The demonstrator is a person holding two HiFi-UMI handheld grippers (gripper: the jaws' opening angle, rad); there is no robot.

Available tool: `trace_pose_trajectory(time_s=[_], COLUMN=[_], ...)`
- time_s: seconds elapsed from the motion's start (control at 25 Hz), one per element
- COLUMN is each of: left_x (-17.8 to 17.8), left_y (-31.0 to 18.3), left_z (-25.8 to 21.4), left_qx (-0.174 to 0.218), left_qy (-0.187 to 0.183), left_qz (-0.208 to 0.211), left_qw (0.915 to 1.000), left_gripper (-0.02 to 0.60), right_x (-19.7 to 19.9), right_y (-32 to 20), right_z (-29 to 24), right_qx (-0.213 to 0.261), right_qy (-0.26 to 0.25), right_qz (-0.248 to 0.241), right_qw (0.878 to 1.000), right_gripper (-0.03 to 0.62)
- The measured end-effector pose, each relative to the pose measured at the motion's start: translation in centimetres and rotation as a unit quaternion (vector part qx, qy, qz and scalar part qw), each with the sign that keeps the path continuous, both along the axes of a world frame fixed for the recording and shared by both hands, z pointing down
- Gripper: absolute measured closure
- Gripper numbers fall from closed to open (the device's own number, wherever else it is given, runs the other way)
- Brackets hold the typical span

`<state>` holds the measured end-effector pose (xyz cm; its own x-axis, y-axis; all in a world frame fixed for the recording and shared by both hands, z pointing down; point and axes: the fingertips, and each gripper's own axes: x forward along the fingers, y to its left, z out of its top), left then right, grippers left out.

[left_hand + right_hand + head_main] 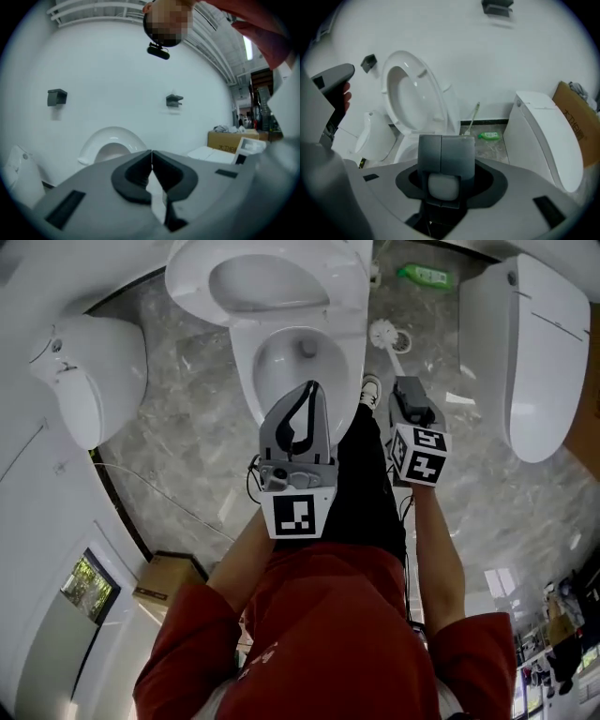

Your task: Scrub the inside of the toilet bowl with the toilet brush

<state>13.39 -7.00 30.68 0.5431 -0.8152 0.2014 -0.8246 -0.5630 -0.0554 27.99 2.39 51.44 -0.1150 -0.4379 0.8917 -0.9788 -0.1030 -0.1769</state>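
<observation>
The white toilet bowl (pixel 300 362) stands open at the top centre, its seat and lid (pixel 262 282) raised against the wall. My left gripper (pixel 309 390) hangs over the bowl's front rim, shut and empty; its tips (pixel 151 152) meet in its own view. My right gripper (pixel 412 404) is to the right of the bowl, pointing steeply down. It is shut on the grey handle block (pixel 445 154) of the toilet brush. The brush's white stem runs from there to the bristle head (pixel 380 332) beside the bowl. I cannot make out the head in the right gripper view.
A second toilet (pixel 530 352) with its lid down stands at the right, and another white fixture (pixel 89 376) at the left. A green bottle (pixel 427 276) lies by the back wall with a thin pale rod (pixel 472 117) beside it. A cardboard box (pixel 164 577) sits at the lower left. The person's shoe (pixel 370 390) is near the bowl.
</observation>
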Motion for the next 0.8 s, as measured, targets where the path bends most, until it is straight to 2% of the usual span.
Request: trace_pose_trajectory(time_s=[0.12,0.24,0.44,0.68,0.8], left_x=[-3.5,-8.4,-16.1,-23.5,-25.3], left_y=[0.8,1.7,3.4,4.9,5.7], left_z=[-4.1,-7.7,-11.2,-11.3,-9.7], left_qx=[0.026,0.047,0.073,0.058,0.024], left_qy=[0.011,0.012,0.014,0.014,0.017], left_qz=[-0.015,-0.031,-0.054,-0.075,-0.087], left_qw=[0.9995,0.9983,0.9958,0.9954,0.9958], left_gripper=[0.583,0.583,0.583,0.583,0.583], right_x=[-2.2,-5.3,-10.7,-17.2,-19.2], right_y=[-0.2,0.9,2.7,2.8,2.3], right_z=[-5.5,-10.0,-14.4,-15.0,-13.6], right_qx=[0.035,0.05,0.066,0.067,0.056], right_qy=[0.017,0.03,0.043,0.056,0.055], right_qz=[-0.027,-0.049,-0.07,-0.099,-0.11], right_qw=[0.999,0.997,0.994,0.991,0.991], right_gripper=[0.408,0.411,0.419,0.422,0.422])
